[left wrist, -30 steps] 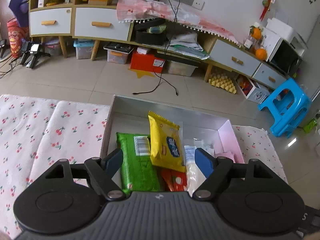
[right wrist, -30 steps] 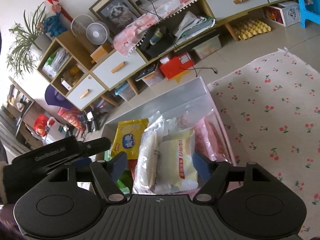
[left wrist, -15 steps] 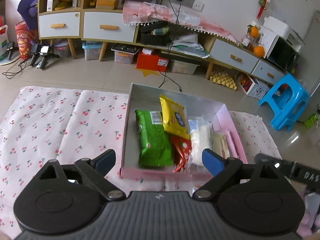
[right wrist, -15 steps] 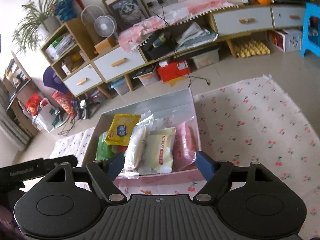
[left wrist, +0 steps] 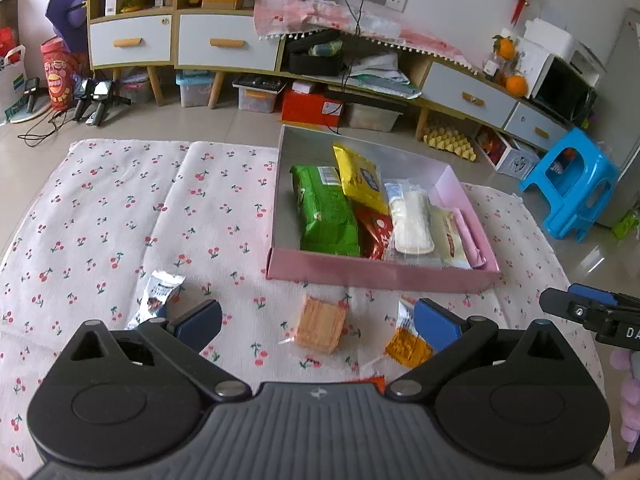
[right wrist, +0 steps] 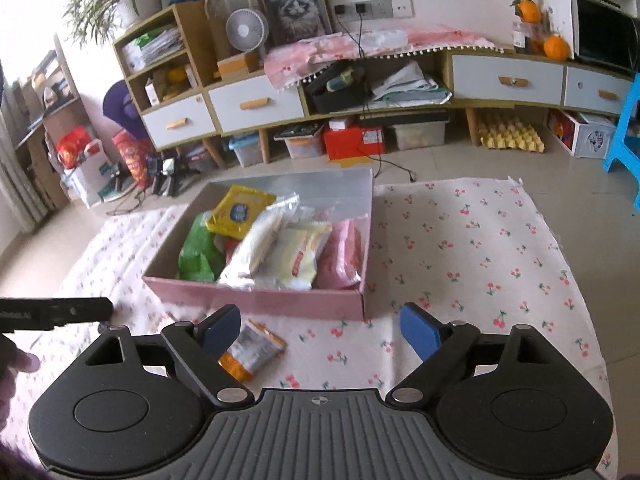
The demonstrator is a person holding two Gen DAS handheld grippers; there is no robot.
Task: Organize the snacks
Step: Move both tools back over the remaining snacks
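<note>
A pink box (left wrist: 380, 274) on the cherry-print cloth holds several snack packs: green (left wrist: 326, 212), yellow (left wrist: 360, 178), red, white and pink. The box also shows in the right wrist view (right wrist: 280, 302). Loose on the cloth near me lie a wafer pack (left wrist: 320, 324), an orange-and-white pack (left wrist: 406, 340) and a white-and-blue pack (left wrist: 158, 296). My left gripper (left wrist: 318, 322) is open and empty, above the wafer pack. My right gripper (right wrist: 320, 330) is open and empty, in front of the box, with the orange-and-white pack (right wrist: 250, 354) by its left finger.
The cherry cloth (left wrist: 120, 208) covers the surface around the box. Beyond it is tiled floor, a low cabinet with drawers (left wrist: 224, 42), storage bins and a blue stool (left wrist: 572, 188) at the right. The right gripper's side shows in the left wrist view (left wrist: 592, 314).
Both grippers have pulled back from over the box toward me and risen. The loose packs in front of the box have come into view. Both jaws stayed open.
</note>
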